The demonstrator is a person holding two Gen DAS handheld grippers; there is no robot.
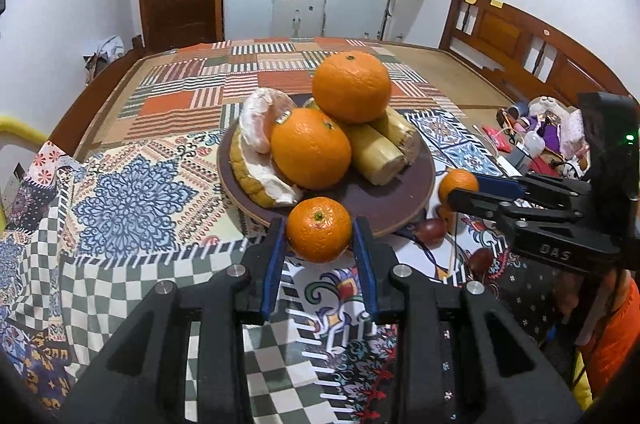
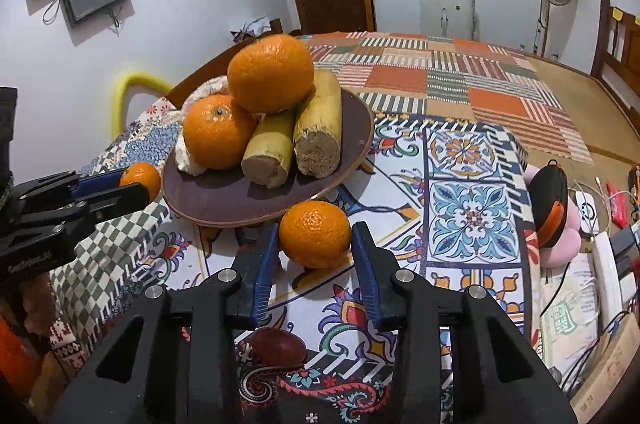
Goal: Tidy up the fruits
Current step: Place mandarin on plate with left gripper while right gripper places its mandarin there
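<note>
2 small oranges are pinched, 1 by the left fingers near the plate, 1 by the right fingers; the piled plate could topple if nudged.

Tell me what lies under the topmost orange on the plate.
The topmost orange rests on two pale cut stalks and leans on a second orange. The brown plate carries them all. The contact spots beneath are hidden.
</note>
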